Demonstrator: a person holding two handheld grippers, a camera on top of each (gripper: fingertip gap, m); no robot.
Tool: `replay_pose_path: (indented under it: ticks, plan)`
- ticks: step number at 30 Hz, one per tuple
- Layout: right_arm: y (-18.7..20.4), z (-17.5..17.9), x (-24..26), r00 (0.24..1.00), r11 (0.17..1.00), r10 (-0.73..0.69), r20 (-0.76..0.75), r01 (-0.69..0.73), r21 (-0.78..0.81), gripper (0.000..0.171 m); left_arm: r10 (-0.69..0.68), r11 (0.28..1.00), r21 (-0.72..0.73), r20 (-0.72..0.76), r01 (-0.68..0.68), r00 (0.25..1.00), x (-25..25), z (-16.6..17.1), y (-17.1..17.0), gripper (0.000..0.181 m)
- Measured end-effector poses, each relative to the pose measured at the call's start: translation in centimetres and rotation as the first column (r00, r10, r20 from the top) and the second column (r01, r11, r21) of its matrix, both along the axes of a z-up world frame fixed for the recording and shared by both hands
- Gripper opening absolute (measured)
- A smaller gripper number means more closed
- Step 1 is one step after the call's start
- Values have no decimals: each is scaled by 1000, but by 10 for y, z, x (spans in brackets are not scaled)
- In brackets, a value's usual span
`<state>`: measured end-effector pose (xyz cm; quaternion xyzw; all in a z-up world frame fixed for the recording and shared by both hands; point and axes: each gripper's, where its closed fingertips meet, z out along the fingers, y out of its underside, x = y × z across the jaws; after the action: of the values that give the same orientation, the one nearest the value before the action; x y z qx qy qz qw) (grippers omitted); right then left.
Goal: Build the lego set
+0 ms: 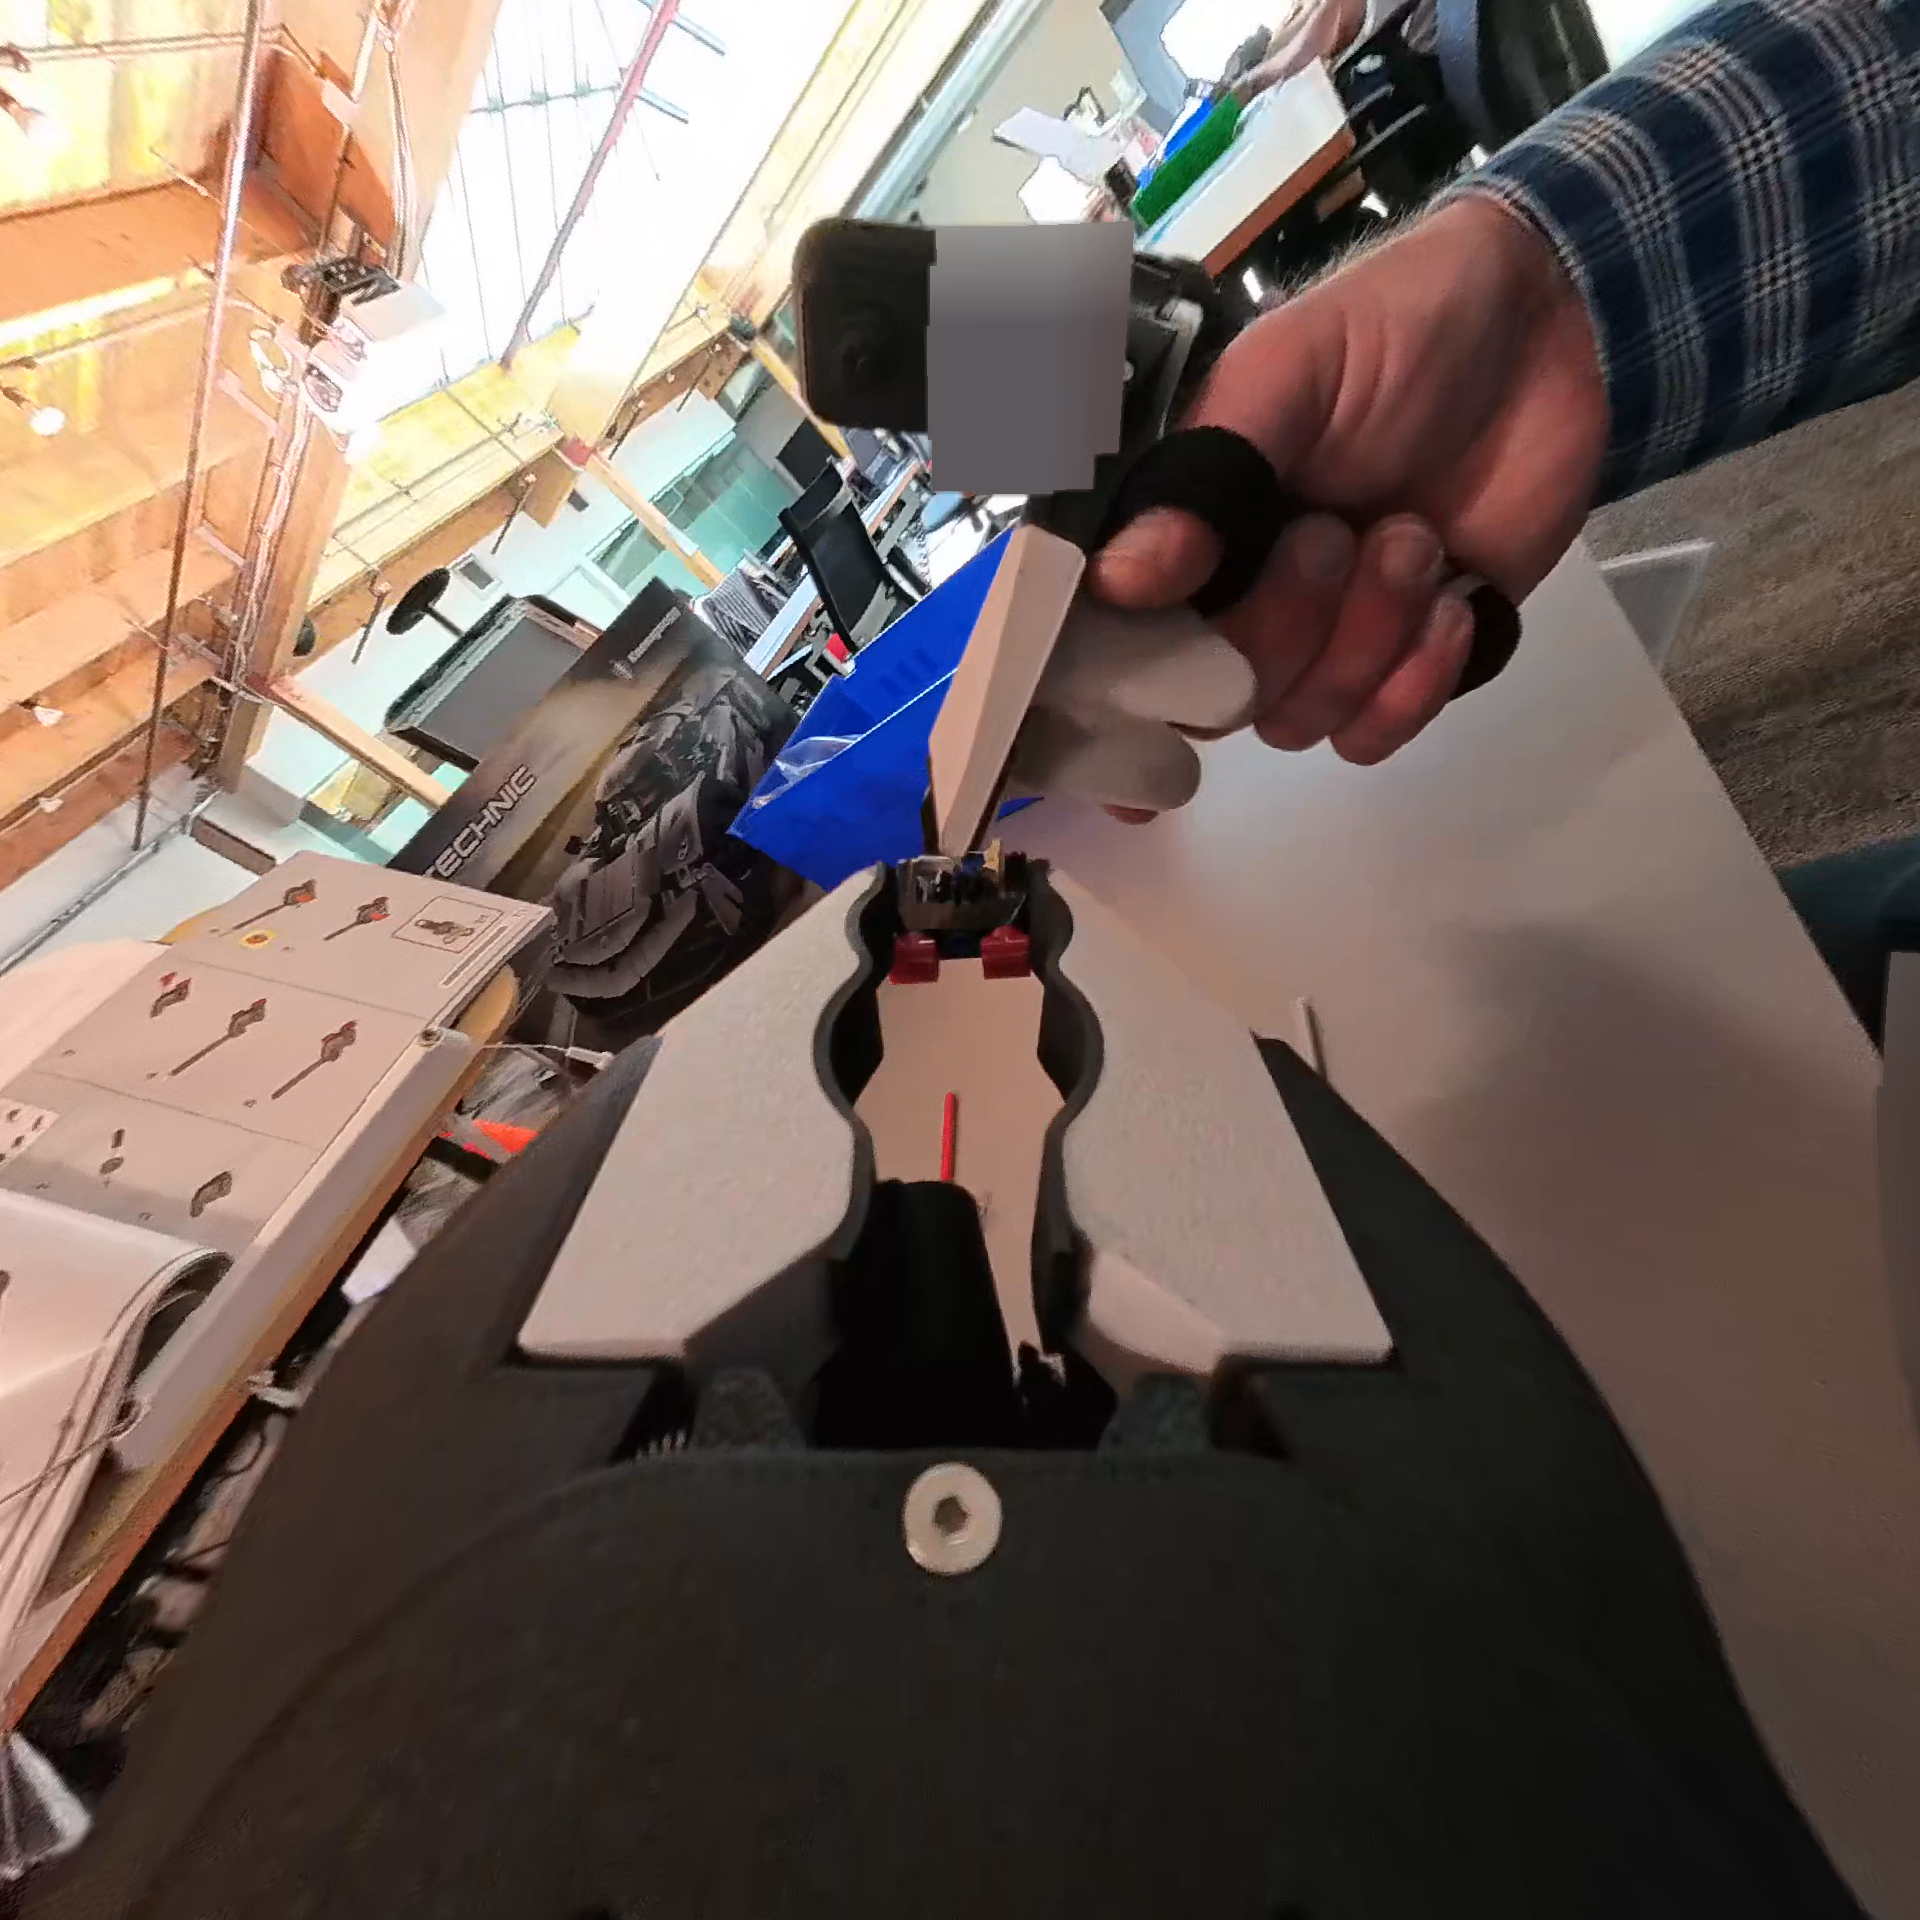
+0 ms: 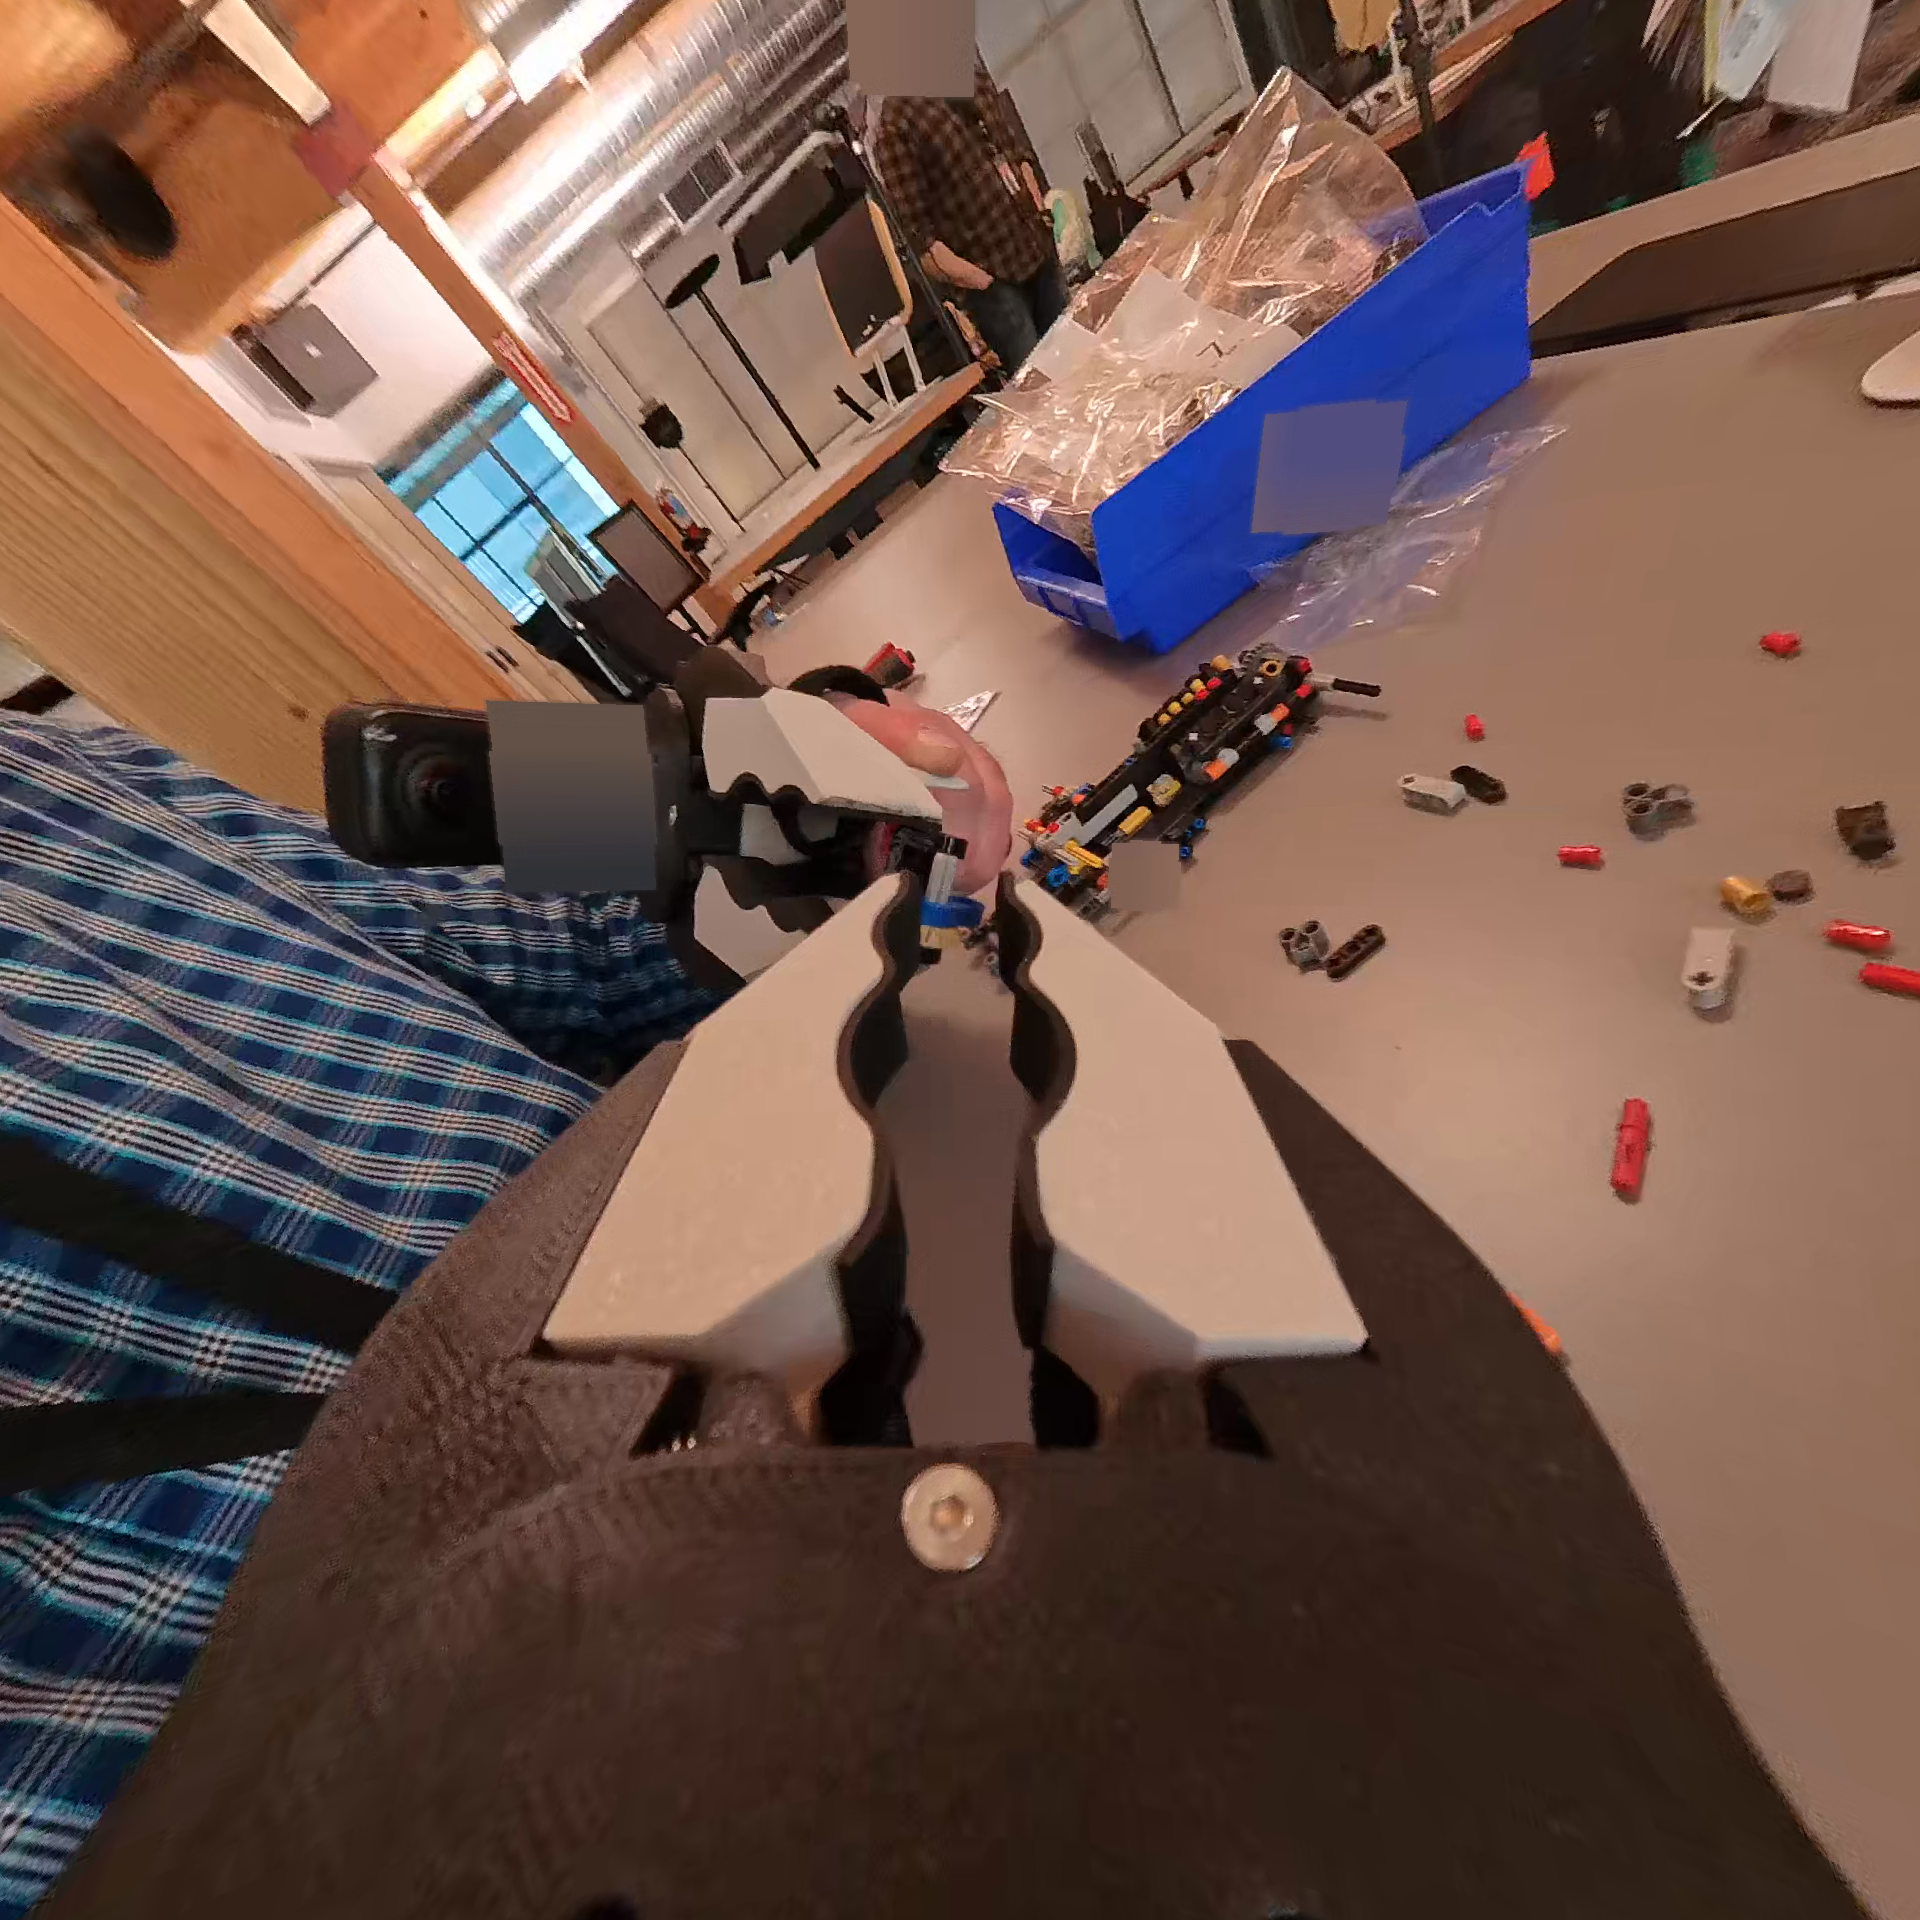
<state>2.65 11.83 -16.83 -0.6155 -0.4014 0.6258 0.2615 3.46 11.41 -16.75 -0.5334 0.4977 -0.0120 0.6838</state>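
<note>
- My left gripper (image 1: 961, 904) pinches a small dark Lego sub-assembly (image 1: 956, 914), two red connectors at its near end; it sits up off the table (image 1: 1455, 1039)
- My right gripper (image 2: 961, 914), jaws narrow, meets it tip to tip, closed around a blue-collared piece (image 2: 951, 914); nearly touching
- I count one long chassis (image 2: 1174, 774) beyond, one blue bin (image 2: 1299, 488), about seven loose red pins
</note>
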Motion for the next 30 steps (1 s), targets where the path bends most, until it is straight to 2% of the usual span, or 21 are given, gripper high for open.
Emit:
replay_pose_path:
  ticks: [11,22,25,30]
  plan:
    - [-9,2,-4,995,984,41,-93,-57,-171,3,-70,998,0,0,70,998,1,-1,-7,24]
    - [3,-5,-5,994,991,-97,-54,91,-103,0,-25,999,-26,-19,25,1000,-3,-9,5,24]
    - [7,1,-5,984,986,-153,-90,145,-85,0,-17,998,-66,51,20,999,-5,-3,8,24]
    - [15,1,-6,959,963,-251,-132,234,-132,0,44,996,-79,71,-39,996,-6,-4,16,24]
